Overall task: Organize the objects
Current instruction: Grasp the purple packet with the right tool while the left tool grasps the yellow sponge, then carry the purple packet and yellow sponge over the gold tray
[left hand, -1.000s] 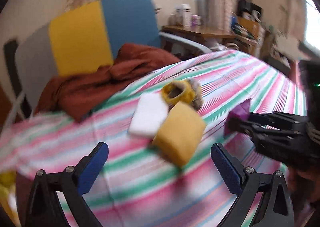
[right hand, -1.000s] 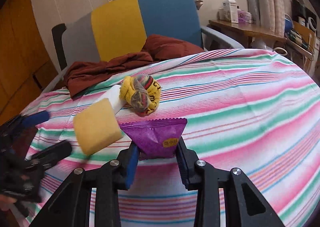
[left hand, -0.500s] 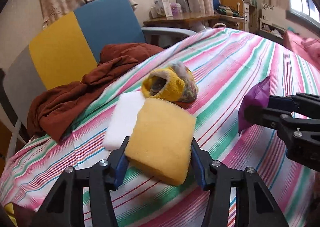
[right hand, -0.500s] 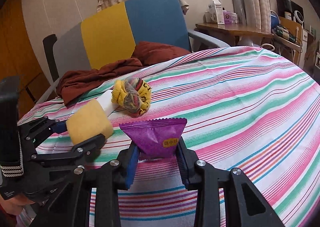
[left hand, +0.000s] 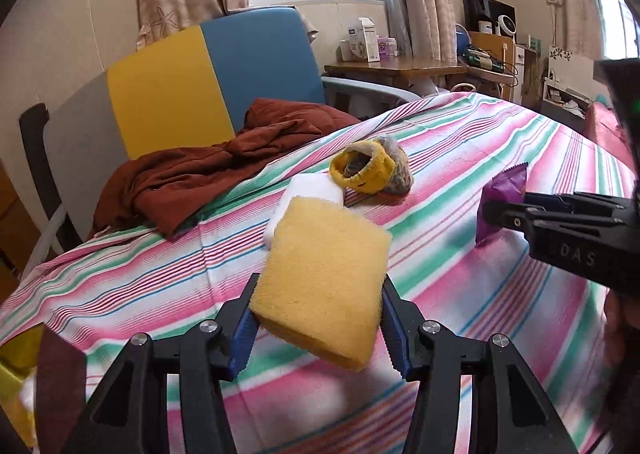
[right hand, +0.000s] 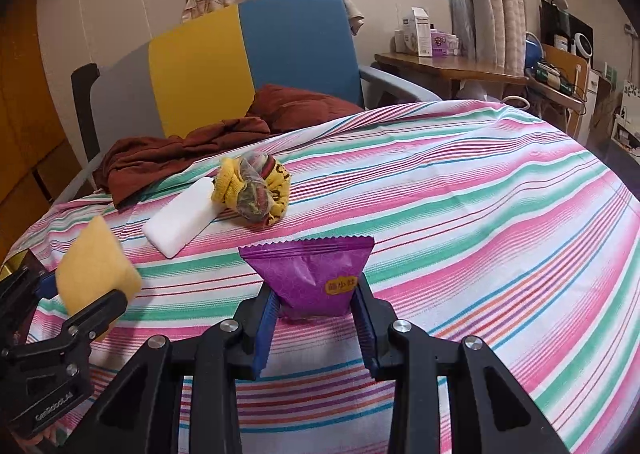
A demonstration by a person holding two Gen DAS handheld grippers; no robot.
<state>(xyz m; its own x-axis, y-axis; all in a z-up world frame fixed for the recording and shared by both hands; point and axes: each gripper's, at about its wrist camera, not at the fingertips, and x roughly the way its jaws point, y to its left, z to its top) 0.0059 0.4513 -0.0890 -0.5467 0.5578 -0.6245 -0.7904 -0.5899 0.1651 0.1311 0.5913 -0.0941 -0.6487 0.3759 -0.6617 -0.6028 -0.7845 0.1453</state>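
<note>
Left tool clamped on yellow sponge, raised off striped desk. Right tool narrow, pinching purple snack packet. White block, sock bundle lie untouched. Step: carry-off. Next: destination needed; none visible.

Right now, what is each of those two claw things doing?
Left gripper: closed on the yellow sponge, lifted off the striped cloth.
Right gripper: closed on the purple snack packet.
</note>
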